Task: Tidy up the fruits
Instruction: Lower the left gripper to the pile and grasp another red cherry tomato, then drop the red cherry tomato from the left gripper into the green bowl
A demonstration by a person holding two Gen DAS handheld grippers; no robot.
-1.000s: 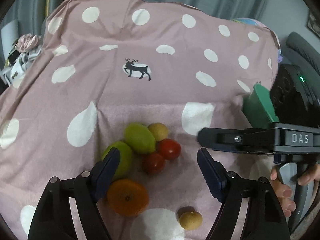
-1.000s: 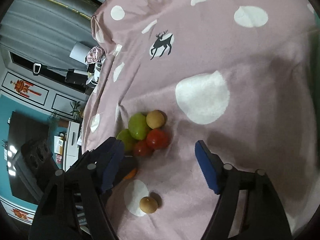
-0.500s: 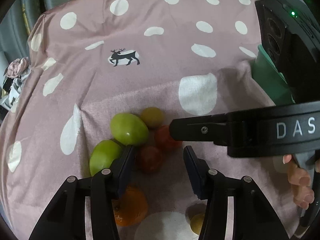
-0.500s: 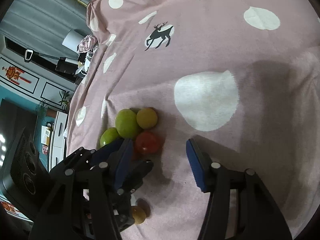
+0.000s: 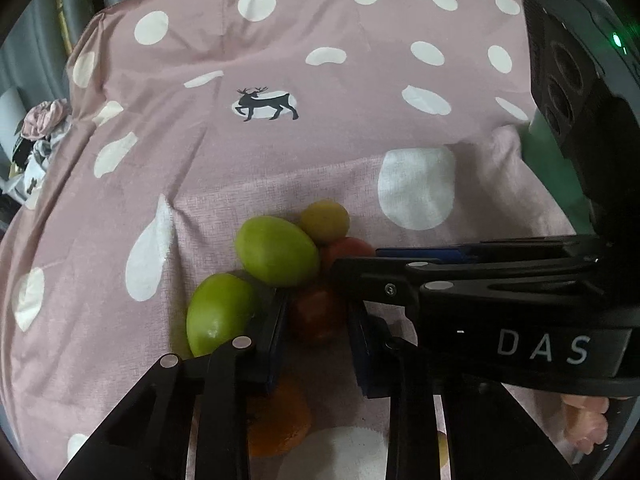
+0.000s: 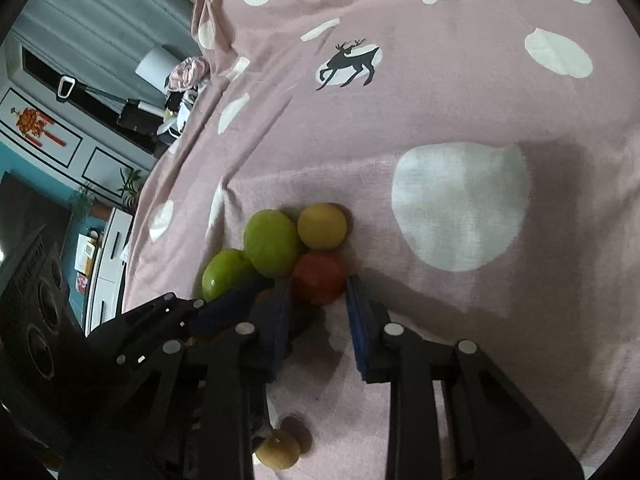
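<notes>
Both tongs are lower and nearer the fruit pile than a second ago, and each gap is much narrower. The left tongs [image 5: 316, 322] now bracket the nearer red tomato [image 5: 314, 314], where they stood wide and short of it. The right tongs [image 6: 318, 298] now flank the farther red tomato [image 6: 320, 276], crossing the left view.

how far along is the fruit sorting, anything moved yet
Nothing looks sorted yet: the two green fruits, the yellow fruit and the orange lie clustered on the pink cloth. In hand: the left gripper and right gripper each straddle a red tomato. All placing remains.
</notes>
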